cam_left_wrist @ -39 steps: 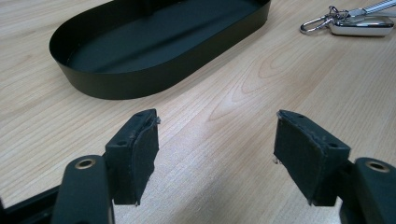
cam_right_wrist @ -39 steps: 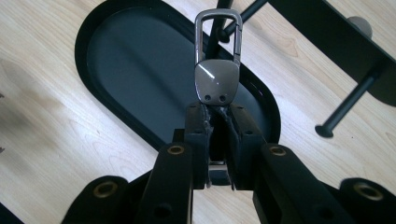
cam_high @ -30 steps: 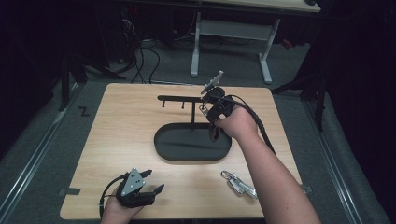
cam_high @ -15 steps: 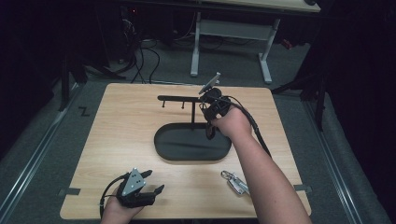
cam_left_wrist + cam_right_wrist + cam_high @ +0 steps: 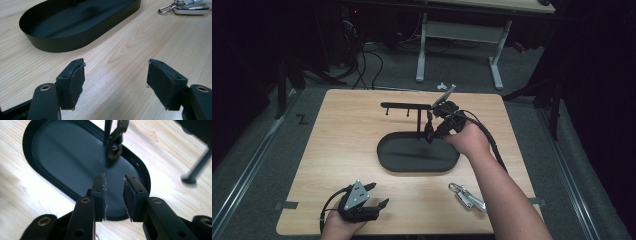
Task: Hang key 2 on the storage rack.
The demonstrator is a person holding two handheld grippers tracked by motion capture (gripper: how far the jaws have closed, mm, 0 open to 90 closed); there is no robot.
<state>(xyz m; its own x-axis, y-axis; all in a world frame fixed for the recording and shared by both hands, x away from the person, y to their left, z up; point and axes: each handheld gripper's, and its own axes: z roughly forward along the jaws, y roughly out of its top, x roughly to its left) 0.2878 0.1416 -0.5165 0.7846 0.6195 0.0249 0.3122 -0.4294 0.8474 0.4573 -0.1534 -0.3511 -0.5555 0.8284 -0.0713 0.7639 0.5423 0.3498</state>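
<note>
Right gripper (image 5: 113,182) jaws just parted, nothing between; keys (image 5: 114,145) left hung on stand post (image 5: 107,131) at 12 o'clock; left gripper (image 5: 115,75) apart, idle

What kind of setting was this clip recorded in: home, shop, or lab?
Most likely a lab or workshop set up for recording: a bare wooden table on grey carpet, an adjustable desk frame and loose cables behind it, and dark surroundings all round.
</note>
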